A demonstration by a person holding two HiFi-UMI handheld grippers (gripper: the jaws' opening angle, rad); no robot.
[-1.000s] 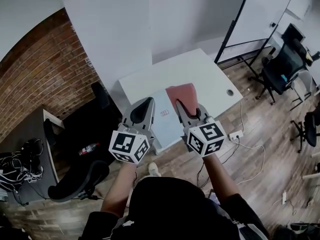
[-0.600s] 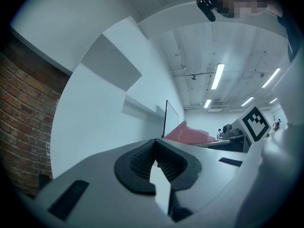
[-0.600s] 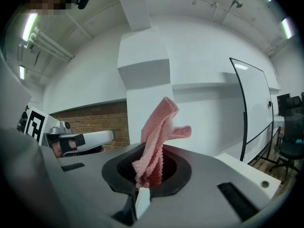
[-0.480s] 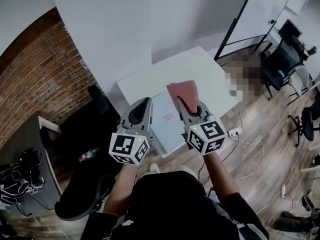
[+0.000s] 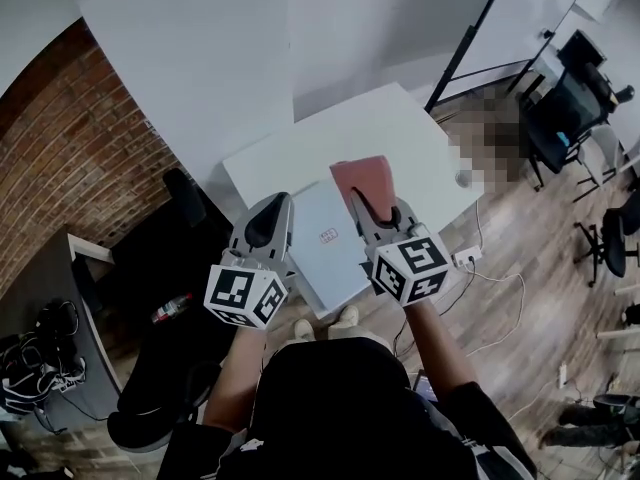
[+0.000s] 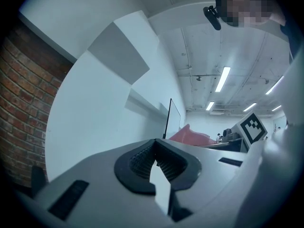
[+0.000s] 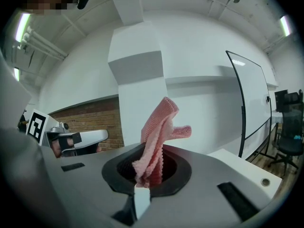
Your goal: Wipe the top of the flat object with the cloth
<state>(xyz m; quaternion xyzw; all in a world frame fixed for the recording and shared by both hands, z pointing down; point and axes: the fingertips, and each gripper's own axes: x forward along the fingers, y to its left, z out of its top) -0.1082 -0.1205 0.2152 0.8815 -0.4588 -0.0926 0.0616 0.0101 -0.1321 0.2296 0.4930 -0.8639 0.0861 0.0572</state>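
A flat pale-blue object (image 5: 325, 240) with a small red label lies at the near edge of the white table (image 5: 300, 153). My right gripper (image 5: 366, 206) hangs above its right side, shut on a pink cloth (image 5: 362, 178). In the right gripper view the cloth (image 7: 159, 134) sticks up out of the closed jaws. My left gripper (image 5: 268, 220) hovers over the object's left edge. Its jaws are shut with nothing between them (image 6: 154, 158). From the left gripper view the cloth (image 6: 190, 136) and the right gripper's marker cube (image 6: 251, 128) show to the right.
A whiteboard on a stand (image 5: 520, 18) and office chairs (image 5: 565, 108) stand at the right. A brick wall (image 5: 90, 158) and a dark desk with cables (image 5: 40, 338) are at the left. A black chair (image 5: 160, 408) and a floor power strip (image 5: 465, 258) sit near the person's feet.
My left gripper has drifted a little down and to the left. The right gripper with the cloth has barely shifted over the flat object.
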